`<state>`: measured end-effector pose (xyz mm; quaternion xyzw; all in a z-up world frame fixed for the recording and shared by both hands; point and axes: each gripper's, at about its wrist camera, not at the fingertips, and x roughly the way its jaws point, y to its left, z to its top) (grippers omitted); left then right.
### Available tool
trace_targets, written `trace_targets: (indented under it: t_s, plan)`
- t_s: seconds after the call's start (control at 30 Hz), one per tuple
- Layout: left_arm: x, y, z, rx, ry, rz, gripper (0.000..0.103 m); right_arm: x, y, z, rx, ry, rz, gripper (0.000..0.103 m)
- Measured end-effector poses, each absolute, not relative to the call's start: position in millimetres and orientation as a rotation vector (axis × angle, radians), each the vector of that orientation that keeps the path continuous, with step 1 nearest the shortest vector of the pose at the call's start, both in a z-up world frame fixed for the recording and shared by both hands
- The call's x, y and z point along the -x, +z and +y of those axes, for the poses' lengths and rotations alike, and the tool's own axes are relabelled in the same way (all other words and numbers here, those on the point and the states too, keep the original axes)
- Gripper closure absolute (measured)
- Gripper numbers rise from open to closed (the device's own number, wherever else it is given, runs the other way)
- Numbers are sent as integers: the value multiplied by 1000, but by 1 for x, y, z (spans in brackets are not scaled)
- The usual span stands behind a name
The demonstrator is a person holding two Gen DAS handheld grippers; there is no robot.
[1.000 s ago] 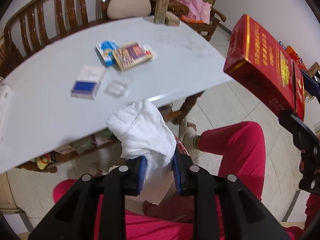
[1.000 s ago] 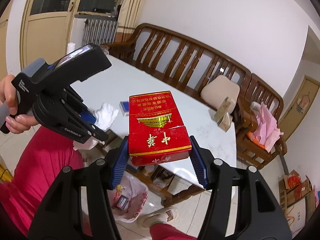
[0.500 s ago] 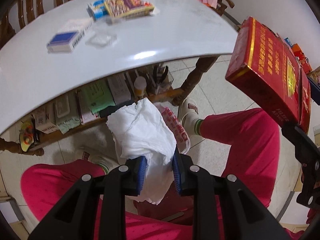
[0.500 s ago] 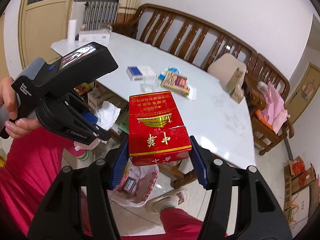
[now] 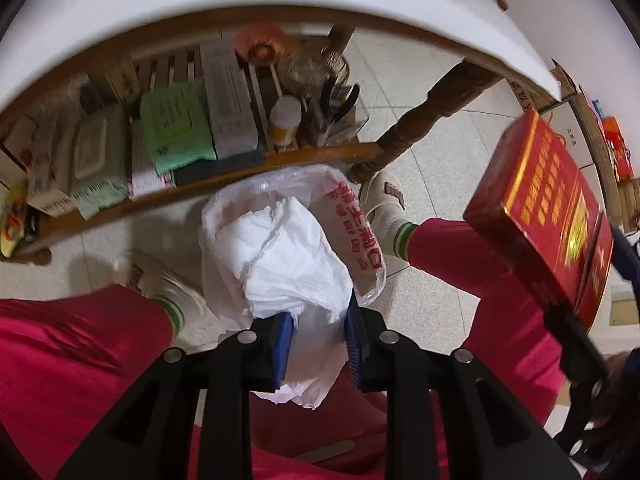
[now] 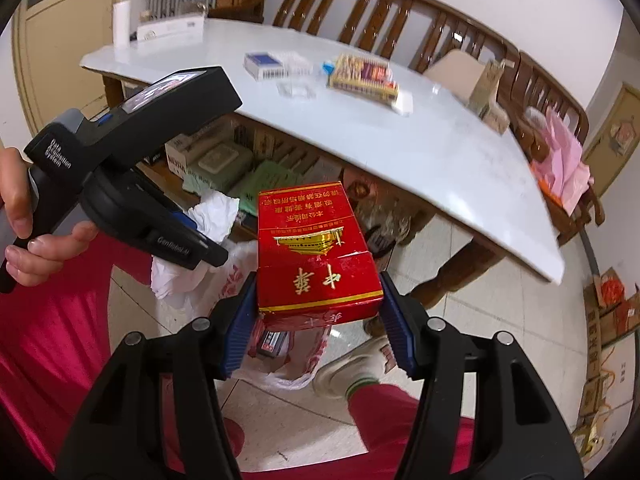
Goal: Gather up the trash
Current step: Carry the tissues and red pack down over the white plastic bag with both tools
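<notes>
My left gripper (image 5: 318, 350) is shut on a crumpled white tissue (image 5: 280, 264), held just over the mouth of a white plastic bag with red print (image 5: 356, 232) on the floor. From the right wrist view the same tissue (image 6: 214, 212) and left gripper (image 6: 188, 236) hang above that bag (image 6: 236, 280). A red cigarette carton (image 6: 314, 252) sits clamped between the blue pads of my right gripper (image 6: 316, 316), which is shut on it. The carton (image 5: 548, 208) also shows at the right edge of the left wrist view.
A white-topped table (image 6: 440, 148) carries small boxes (image 6: 362, 76) and a blue-and-white packet (image 6: 264, 64). Its lower shelf (image 5: 224, 172) is packed with packages. A person's red trousers (image 5: 72, 344), socks and slippers (image 6: 352, 360) flank the bag. A wooden bench (image 6: 400, 8) stands behind.
Both grippers have dropped from table height down below the table edge. The tissue now hangs over the plastic bag's mouth, and the carton has come lower with it. Both grips are unchanged.
</notes>
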<state>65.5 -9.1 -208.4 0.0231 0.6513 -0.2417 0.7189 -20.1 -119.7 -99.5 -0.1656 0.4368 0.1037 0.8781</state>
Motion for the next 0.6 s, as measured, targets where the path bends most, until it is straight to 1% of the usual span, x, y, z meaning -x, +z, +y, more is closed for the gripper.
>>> trace_targets:
  t_s: [0.2,0.6]
  plan:
    - [-80,-249,-10,-12,-485,1520,79,8,-135,-122,310,207,985,46]
    - [-111,-301,-13,118,-415,1605,79,-16,-212,-128,253,157,1146,46]
